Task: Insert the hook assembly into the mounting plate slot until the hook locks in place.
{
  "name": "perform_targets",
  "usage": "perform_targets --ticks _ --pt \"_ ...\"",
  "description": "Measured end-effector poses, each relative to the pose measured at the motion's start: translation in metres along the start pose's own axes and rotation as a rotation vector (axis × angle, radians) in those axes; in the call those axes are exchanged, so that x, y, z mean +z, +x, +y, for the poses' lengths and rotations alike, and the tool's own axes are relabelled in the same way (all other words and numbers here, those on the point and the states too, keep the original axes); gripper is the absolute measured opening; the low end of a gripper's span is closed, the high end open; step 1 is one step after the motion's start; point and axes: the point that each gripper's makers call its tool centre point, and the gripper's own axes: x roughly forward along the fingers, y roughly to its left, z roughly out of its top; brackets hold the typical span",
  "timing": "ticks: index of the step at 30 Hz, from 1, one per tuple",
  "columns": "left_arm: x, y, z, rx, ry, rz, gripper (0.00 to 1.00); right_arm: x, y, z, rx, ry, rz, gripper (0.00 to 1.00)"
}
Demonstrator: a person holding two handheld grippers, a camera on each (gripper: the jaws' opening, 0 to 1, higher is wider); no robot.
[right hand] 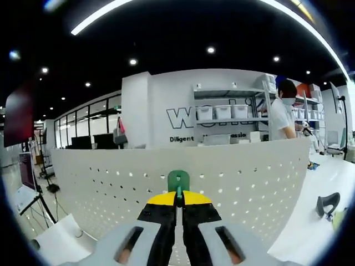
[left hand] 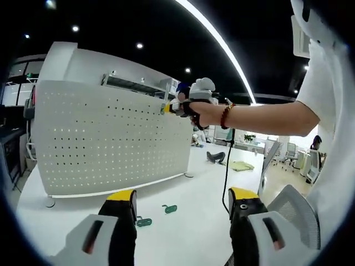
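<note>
Ceiling light strips [left hand: 219, 41] and small recessed spotlights [right hand: 210, 50] are lighting both views brightly and evenly against a dark ceiling. The white pegboard [left hand: 111, 138] and the white counter [left hand: 183, 221] are reflecting this light, leaving only faint, soft shadows. Fisheye distortion is bowing straight edges toward the borders. Edge detail is smearing slightly, and the strips are glaring to pure white.
</note>
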Motion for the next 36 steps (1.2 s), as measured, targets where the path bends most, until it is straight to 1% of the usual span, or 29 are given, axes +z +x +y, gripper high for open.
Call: perform_targets --ticks 4,9,11,13,16,22,25,28,29,31,33,36 --pt "-0.001 -0.001 0.006 0.023 -0.006 -0.003 0.74 0.000 0.006 -0.001 -0.005 -0.008 -0.003 0.01" --pt "-0.004 -0.001 0.009 0.023 -0.012 0.006 0.74 -0.001 0.013 -0.004 -0.016 -0.021 0.007 0.01" --pt "-0.005 -0.001 0.010 0.023 -0.016 0.007 0.74 -0.001 0.015 -0.003 -0.009 -0.007 0.009 0.01" --pt "-0.005 0.000 0.011 0.023 -0.016 0.008 0.74 0.000 0.015 -0.003 -0.013 -0.026 0.007 0.01" --pt "-0.004 0.001 0.010 0.020 -0.021 0.003 0.74 -0.003 0.015 -0.004 -0.016 -0.008 0.010 0.01" --pt "-0.004 0.001 0.010 0.018 -0.023 0.003 0.74 -0.006 0.018 -0.004 -0.027 -0.013 0.019 0.01" --pt "-0.004 0.000 0.010 0.020 -0.022 0.004 0.74 -0.010 0.020 -0.005 -0.028 0.001 0.025 0.01" --pt "-0.004 -0.001 0.010 0.022 -0.023 0.005 0.74 -0.010 0.020 -0.006 -0.028 -0.019 0.016 0.01" --pt "-0.004 -0.001 0.010 0.023 -0.024 0.004 0.74 -0.009 0.020 -0.006 -0.027 -0.013 0.012 0.01" --pt "-0.003 -0.001 0.009 0.020 -0.026 0.005 0.75 -0.009 0.019 -0.005 -0.025 -0.022 0.017 0.01" --pt "-0.002 -0.001 0.008 0.014 -0.027 0.002 0.75 -0.009 0.019 -0.004 -0.024 -0.074 0.021 0.02" --pt "0.000 -0.001 0.007 0.012 -0.017 0.004 0.75 -0.009 0.018 -0.003 -0.016 -0.061 0.023 0.02"
